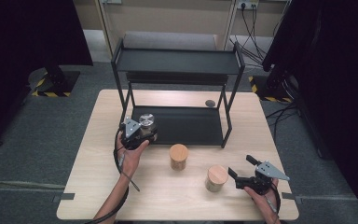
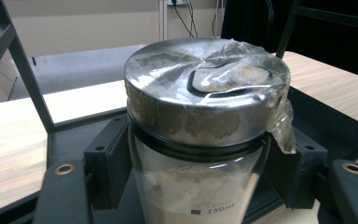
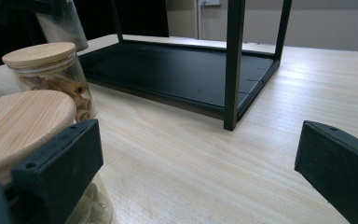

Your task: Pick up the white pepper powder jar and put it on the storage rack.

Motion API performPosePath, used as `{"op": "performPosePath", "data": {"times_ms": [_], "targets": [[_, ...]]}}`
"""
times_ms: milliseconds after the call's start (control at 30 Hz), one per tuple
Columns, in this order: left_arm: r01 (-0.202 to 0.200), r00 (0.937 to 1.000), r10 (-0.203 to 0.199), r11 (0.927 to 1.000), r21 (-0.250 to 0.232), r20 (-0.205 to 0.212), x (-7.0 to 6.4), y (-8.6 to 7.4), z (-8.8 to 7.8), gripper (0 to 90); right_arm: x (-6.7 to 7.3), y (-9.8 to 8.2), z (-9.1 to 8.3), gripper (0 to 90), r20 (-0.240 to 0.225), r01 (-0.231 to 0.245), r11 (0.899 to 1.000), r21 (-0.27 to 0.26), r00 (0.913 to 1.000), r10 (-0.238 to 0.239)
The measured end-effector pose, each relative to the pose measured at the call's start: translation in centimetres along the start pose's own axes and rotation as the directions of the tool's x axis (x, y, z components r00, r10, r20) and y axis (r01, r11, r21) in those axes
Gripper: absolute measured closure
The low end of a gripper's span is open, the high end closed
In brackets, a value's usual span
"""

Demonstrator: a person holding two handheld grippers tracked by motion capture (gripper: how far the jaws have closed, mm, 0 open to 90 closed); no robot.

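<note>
Left gripper (image 1: 139,133): clamped on the jar (image 2: 200,154) just below its steel lid (image 2: 207,88), at the front left corner of the rack's (image 1: 177,63) lower shelf (image 1: 186,125).
Right gripper (image 1: 242,172): jaws wide apart, nothing between them, beside a wood-lidded jar (image 1: 216,178) on the table (image 1: 98,163).
Handling: glass, so likely rigid, smooth and breakable; part-filled with pale powder, probably of moderate weight. A grip on the body under the lid looks safest.
Film: loose clear wrap over the lid could slip.
Writing: "150ml" printed low on the glass.
</note>
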State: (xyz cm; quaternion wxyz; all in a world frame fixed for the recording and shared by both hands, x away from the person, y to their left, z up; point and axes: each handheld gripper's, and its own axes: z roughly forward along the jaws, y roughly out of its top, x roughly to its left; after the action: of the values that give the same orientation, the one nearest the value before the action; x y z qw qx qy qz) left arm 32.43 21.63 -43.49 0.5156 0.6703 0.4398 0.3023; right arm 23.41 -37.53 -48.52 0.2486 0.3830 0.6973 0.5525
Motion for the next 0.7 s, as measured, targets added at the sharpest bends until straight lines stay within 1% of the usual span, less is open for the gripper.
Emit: {"op": "performPosePath", "data": {"times_ms": [367, 700], "targets": [[-0.004, 0.9999, 0.005, 0.9999, 0.011, -0.01, -0.2, 0.2, 1.1, 30.9, 0.0, 0.0, 0.0, 1.1, -0.001, 0.0, 1.0, 0.0, 1.0, 0.0], [-0.001, 0.9997, 0.001, 1.0, 0.008, -0.025, -0.2, 0.3, 2.1, 30.9, 0.0, 0.0, 0.0, 1.2, -0.001, -0.001, 1.0, 0.0, 1.0, 0.001]]}}
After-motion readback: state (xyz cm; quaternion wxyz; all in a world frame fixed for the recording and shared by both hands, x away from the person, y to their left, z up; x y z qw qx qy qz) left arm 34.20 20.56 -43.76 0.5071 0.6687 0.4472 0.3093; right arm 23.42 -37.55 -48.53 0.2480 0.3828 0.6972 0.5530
